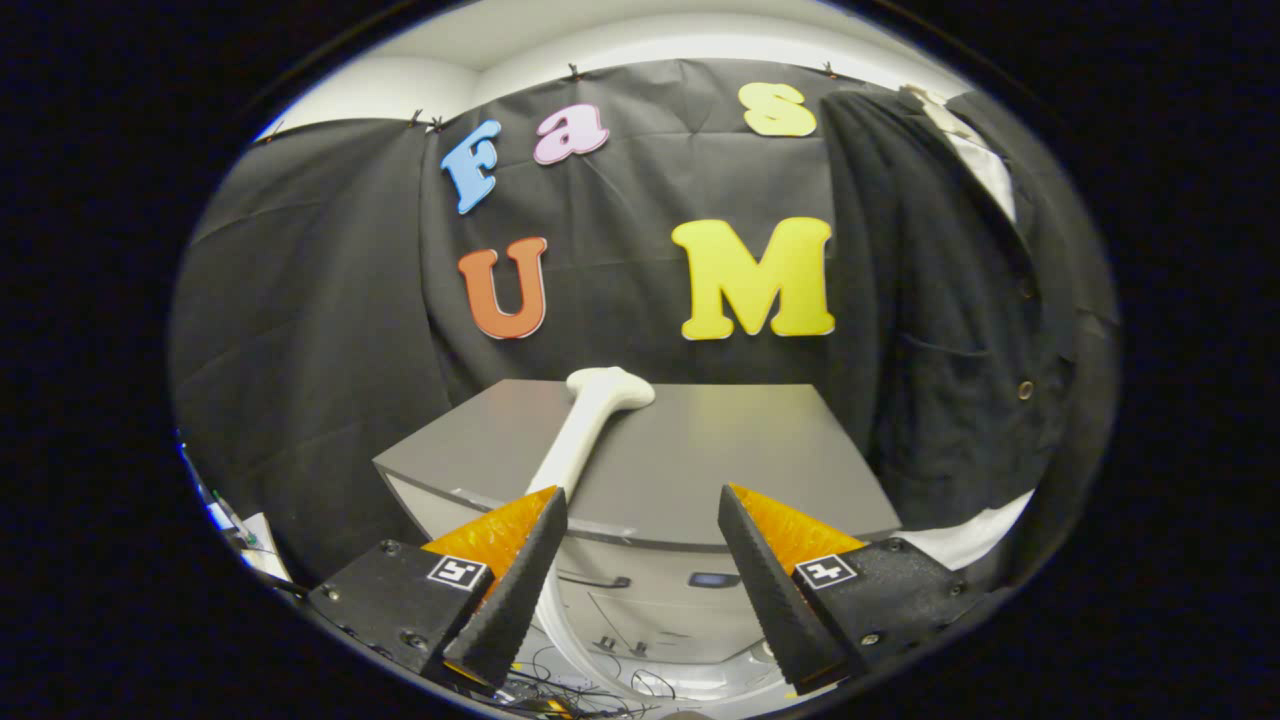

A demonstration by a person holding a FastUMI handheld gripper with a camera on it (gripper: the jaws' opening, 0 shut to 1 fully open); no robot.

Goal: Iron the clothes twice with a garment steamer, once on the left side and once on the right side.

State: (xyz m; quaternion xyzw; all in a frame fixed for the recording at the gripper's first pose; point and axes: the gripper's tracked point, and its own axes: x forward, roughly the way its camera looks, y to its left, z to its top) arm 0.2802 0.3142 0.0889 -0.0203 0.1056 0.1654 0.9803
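Here we are, looking out along the gripper [640, 510], and its two fingers stand spread wide apart with nothing between them. No contact on either side, just open air over the front edge of the table [700, 450].

The steamer [590, 420] lies on that grey table, a pale wand with its broad head at the far end, close to the back edge, and its handle running toward the near edge on a slant. The handle's near end passes just beside the tip of the left finger [515, 570] (whether it touches that finger or only sits behind it, I cannot tell). From there a pale hose [560, 630] curves down below the table front, between the two fingers.

Over beyond the right finger [765, 580] hangs the dark jacket [940, 330], upright against the booth wall, well apart from the steamer. Its front faces us, a button showing partway down and a pocket beside it, with a white shirt [985, 165] peeking out at the collar and again below the hem.

Under the table, a tangle of thin cables [570, 690] lies on the floor.
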